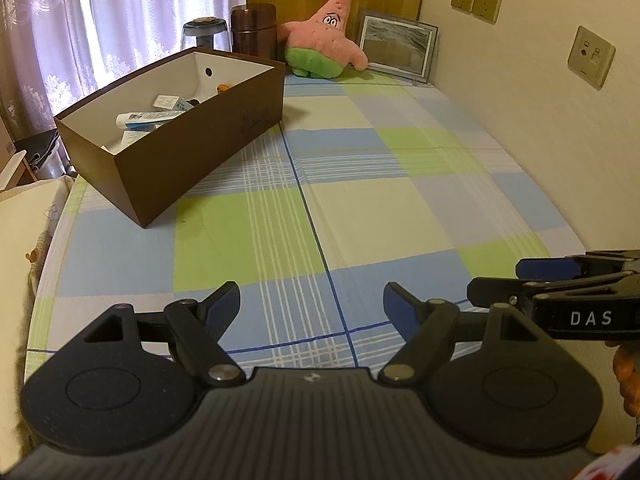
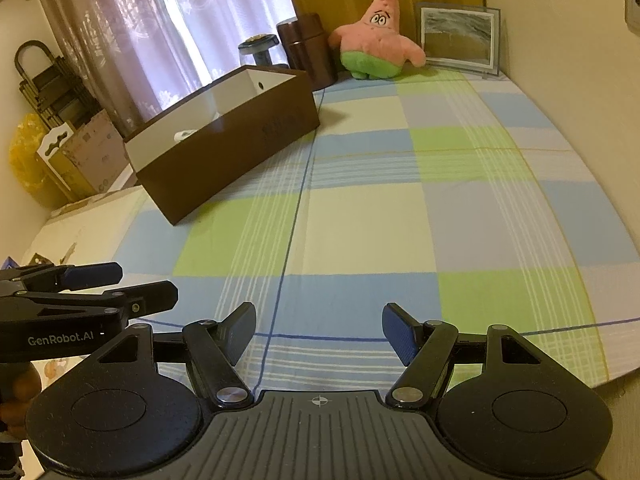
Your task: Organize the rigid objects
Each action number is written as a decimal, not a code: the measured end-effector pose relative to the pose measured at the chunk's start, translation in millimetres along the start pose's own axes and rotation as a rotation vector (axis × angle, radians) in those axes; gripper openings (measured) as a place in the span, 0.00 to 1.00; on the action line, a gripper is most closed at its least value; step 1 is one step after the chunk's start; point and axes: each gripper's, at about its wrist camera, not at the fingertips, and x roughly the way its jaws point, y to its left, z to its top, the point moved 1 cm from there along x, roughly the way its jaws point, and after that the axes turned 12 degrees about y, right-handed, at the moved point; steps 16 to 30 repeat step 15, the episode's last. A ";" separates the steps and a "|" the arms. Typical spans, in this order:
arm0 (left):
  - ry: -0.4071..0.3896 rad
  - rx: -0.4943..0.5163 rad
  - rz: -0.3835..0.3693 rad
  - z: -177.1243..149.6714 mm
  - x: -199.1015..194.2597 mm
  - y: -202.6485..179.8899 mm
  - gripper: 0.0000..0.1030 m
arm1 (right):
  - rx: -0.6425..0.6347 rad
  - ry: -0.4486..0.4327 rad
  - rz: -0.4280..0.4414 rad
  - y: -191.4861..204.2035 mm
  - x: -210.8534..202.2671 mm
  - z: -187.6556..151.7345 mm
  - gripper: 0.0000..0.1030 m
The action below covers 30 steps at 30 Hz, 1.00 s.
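Note:
A brown cardboard box (image 1: 208, 132) (image 2: 240, 152) with a white inside stands on the checked cloth at the left. Inside it lie a white tube (image 1: 140, 119), a small white carton (image 1: 166, 102) and an orange item (image 1: 224, 88); the right wrist view shows only a white bit (image 2: 185, 134). My left gripper (image 1: 312, 306) hovers open over the near part of the cloth, nothing between its fingers. My right gripper (image 2: 319, 328) is open and empty too, beside the left one. Each gripper shows at the edge of the other's view: right gripper (image 1: 516, 284), left gripper (image 2: 136, 284).
At the far end stand a pink star plush toy (image 1: 326, 38) (image 2: 376, 38), a framed picture (image 1: 396, 46) (image 2: 458, 38), a dark brown canister (image 1: 254, 30) (image 2: 306, 50) and a glass jar (image 1: 204, 32) (image 2: 258, 50). A wall with sockets (image 1: 476, 0) runs along the right; curtains hang at the left.

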 end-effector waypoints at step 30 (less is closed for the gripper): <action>-0.002 0.008 0.001 2.1 -0.6 -1.4 0.74 | 0.005 0.003 -0.006 0.3 1.2 -0.2 0.65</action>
